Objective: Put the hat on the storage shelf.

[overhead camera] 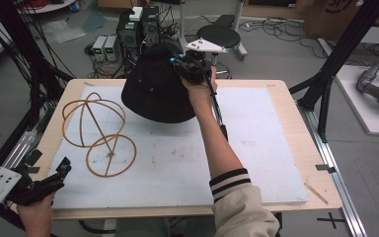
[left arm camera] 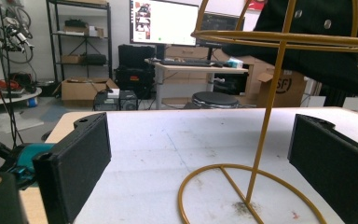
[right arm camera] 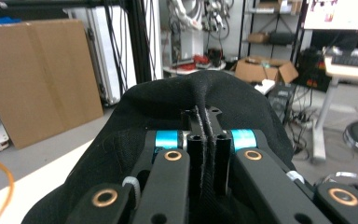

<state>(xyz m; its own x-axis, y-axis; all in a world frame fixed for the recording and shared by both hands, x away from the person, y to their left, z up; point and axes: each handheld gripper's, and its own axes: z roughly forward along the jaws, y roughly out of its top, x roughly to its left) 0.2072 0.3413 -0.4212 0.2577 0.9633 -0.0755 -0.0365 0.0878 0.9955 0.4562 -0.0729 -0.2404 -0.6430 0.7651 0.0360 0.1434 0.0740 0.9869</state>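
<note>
1. The right gripper (overhead camera: 193, 66) is seen pressed together on a fold of the black hat (overhead camera: 155, 91), a ridge of cloth being pinched between its jaws in the right gripper view (right arm camera: 205, 140)

2. The hat is held lifted clear of the white mat (overhead camera: 256, 148), over the mat's far edge and a little left of its middle; the grip is taken at the crown, probably so that the brim hangs open downward and can be lowered over something

3. The left gripper (overhead camera: 61, 170) is held spread and empty at the near left corner of the table (overhead camera: 281, 88), its jaws standing wide apart in the left gripper view (left arm camera: 200, 158); it appears to be kept back, out of the hat's way

4. The gold wire hat stand (overhead camera: 96, 131) is set on the left part of the mat, its round base ring (left arm camera: 242, 186) resting flat and its thin post (left arm camera: 268, 116) rising to the hoops above

5. The hat is seen just beside the stand's upper hoops, to their right and farther back, not yet over them; the work in hand is judged to be the placing of the hat on the stand, with the carrying across and the lowering yet to be done
</note>
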